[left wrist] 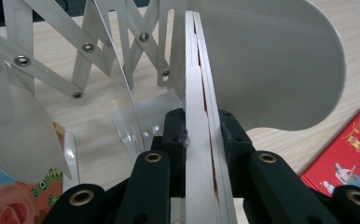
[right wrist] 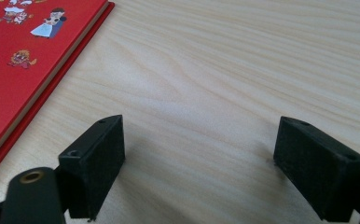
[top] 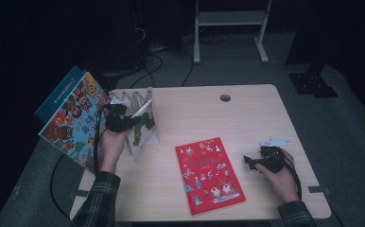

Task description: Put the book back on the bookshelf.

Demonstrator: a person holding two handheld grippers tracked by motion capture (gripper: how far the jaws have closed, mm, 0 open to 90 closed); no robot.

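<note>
A thin picture book [top: 146, 124] stands on edge in a white folding book rack [top: 134, 100] at the table's back left. My left gripper [top: 120, 122] is shut on this book. In the left gripper view the book's pale page edge [left wrist: 193, 70] runs up between the two black pads, right beside a curved white rack divider [left wrist: 280, 60]. A red picture book [top: 209, 175] lies flat at the table's front centre. To its right, my right gripper [top: 254, 161] rests low over the wood, open. Nothing lies between the jaws of my right gripper [right wrist: 199, 163], and the red book [right wrist: 24, 51] is to their upper left.
Two large colourful books [top: 72, 116] stick out past the table's left edge beside the rack. The rack's scissor lattice [left wrist: 89, 46] spreads to the left of the held book. A cable hole [top: 225, 98] sits near the table's back edge. A white stand [top: 230, 21] is on the floor behind.
</note>
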